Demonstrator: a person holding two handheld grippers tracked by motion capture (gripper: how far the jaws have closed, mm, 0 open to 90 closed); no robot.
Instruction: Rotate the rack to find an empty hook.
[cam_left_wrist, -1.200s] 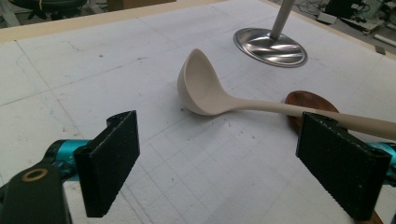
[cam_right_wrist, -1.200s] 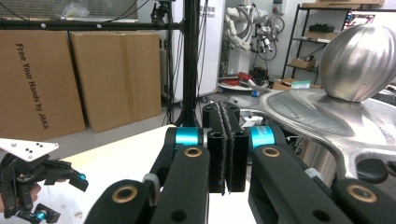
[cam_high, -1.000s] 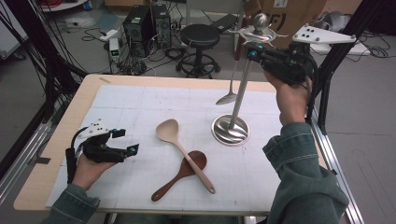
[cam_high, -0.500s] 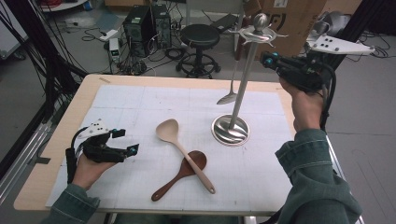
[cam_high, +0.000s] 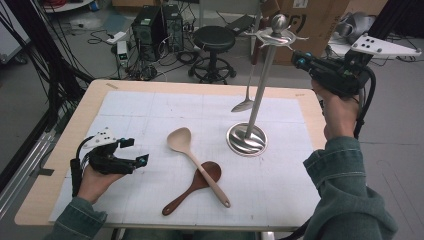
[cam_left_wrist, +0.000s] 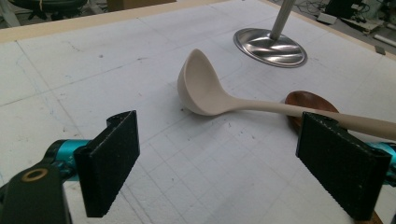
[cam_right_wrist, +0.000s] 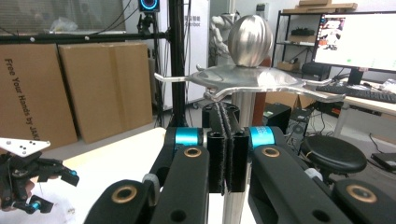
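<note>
The right tongs (cam_high: 299, 58), pressed shut with nothing between them, have drawn back to the right since a second ago and now hang level with the top of the metal stand (cam_high: 248, 137), clear of it. A metal spoon (cam_high: 246, 99) hangs from the stand's hooks. The left tongs (cam_high: 134, 150) stay spread wide on the surface (cam_high: 150, 90), while the pale wooden ladle (cam_high: 192, 156) lies across the dark wooden spoon (cam_high: 192, 187) as before.

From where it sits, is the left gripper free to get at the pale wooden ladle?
Probably yes: the left gripper is open, and only bare mat lies between it and the pale ladle.
</note>
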